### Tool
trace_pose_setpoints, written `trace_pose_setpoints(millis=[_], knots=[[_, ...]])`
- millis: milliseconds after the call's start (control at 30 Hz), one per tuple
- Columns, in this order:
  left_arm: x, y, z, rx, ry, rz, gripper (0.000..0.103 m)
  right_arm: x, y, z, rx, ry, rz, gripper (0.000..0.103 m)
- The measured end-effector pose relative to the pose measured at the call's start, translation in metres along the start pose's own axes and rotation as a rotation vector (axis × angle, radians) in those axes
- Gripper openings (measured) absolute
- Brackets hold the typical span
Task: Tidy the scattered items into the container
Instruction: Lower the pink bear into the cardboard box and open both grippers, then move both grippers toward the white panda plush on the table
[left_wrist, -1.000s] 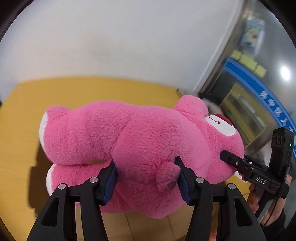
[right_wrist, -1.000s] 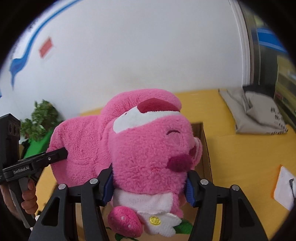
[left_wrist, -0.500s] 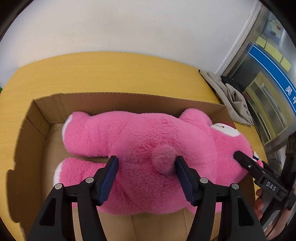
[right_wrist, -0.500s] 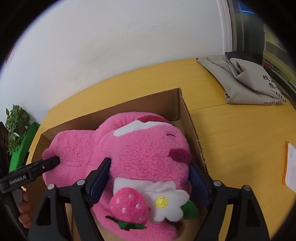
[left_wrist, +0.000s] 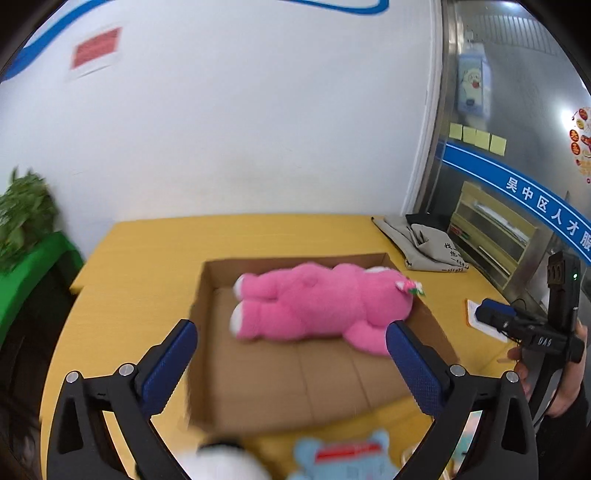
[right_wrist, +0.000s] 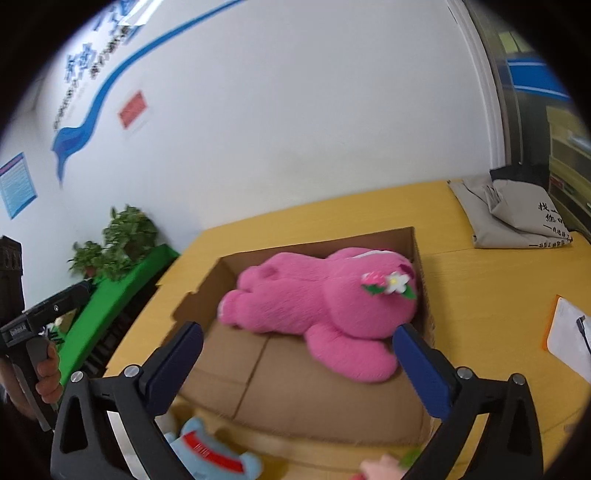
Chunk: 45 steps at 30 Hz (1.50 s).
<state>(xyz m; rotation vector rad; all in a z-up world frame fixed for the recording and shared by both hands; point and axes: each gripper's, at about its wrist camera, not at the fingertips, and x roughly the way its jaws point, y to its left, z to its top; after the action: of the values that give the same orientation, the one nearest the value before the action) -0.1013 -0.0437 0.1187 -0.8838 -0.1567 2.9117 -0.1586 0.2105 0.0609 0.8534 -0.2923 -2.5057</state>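
White wall (left_wrist: 258, 129) with blue painted stripe (right_wrist: 110, 85) and red notice (right_wrist: 133, 109) noted behind yellow wooden table (left_wrist: 147, 266). Green-covered stand (right_wrist: 122, 288) with leafy potted plants (right_wrist: 122, 236) recorded off the table's far left corner.

Open brown cardboard box (left_wrist: 314, 376) found on the table, directly ahead of both tools. Large pink plush bear (left_wrist: 317, 306) found lying lengthwise inside the box, along its far side, feet toward the left wall, head against the right wall. Plush strawberry and white flower trim (right_wrist: 388, 284) seen at the bear's head end. One pink arm stretched toward the near right part of the box floor.

Left gripper (left_wrist: 291, 343) found spread wide, blue pads well apart, gripping nothing, held back from the box's near edge. Right gripper (right_wrist: 299, 347) likewise spread wide and empty, bear beyond and between its fingertips, not touched.

Light blue plush toy (left_wrist: 343, 461) with red band noted on the table below the left gripper, outside the box, blurred. White rounded object (left_wrist: 221, 465) beside it, too blurred to identify.

Folded grey cloth bag (right_wrist: 517, 214) with black lettering recorded well beyond the box, to the right. White paper on orange-edged board (right_wrist: 569, 332) noted right of the right gripper.
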Motion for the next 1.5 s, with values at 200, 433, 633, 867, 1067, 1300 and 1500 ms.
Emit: trace_pose_setpoints(millis=[200,433,633,867,1067,1300,1500], knots=[[-0.046,-0.008,-0.077,-0.023,0.025,0.076,0.103,-0.048,0.029,-0.043,-0.036,-0.011,0.010,0.103],[-0.053,-0.029,-0.129,-0.041,0.078,0.036,0.103,-0.072,0.039,-0.090,-0.058,0.045,-0.010,0.103],[-0.049,-0.046,-0.141,-0.037,0.094,0.007,0.103,-0.083,0.036,-0.108,-0.037,0.051,-0.016,0.103],[-0.043,-0.047,-0.150,-0.050,0.115,-0.001,0.103,-0.085,0.031,-0.119,-0.018,0.061,-0.002,0.103],[-0.037,-0.046,-0.155,-0.062,0.131,0.004,0.103,-0.076,0.032,-0.123,-0.019,0.082,-0.001,0.103],[-0.033,-0.039,-0.161,-0.086,0.148,0.006,0.103,-0.070,0.030,-0.127,-0.019,0.102,-0.011,0.103],[-0.031,-0.040,-0.164,-0.088,0.156,0.003,0.103,-0.064,0.029,-0.133,-0.018,0.127,-0.013,0.103]])
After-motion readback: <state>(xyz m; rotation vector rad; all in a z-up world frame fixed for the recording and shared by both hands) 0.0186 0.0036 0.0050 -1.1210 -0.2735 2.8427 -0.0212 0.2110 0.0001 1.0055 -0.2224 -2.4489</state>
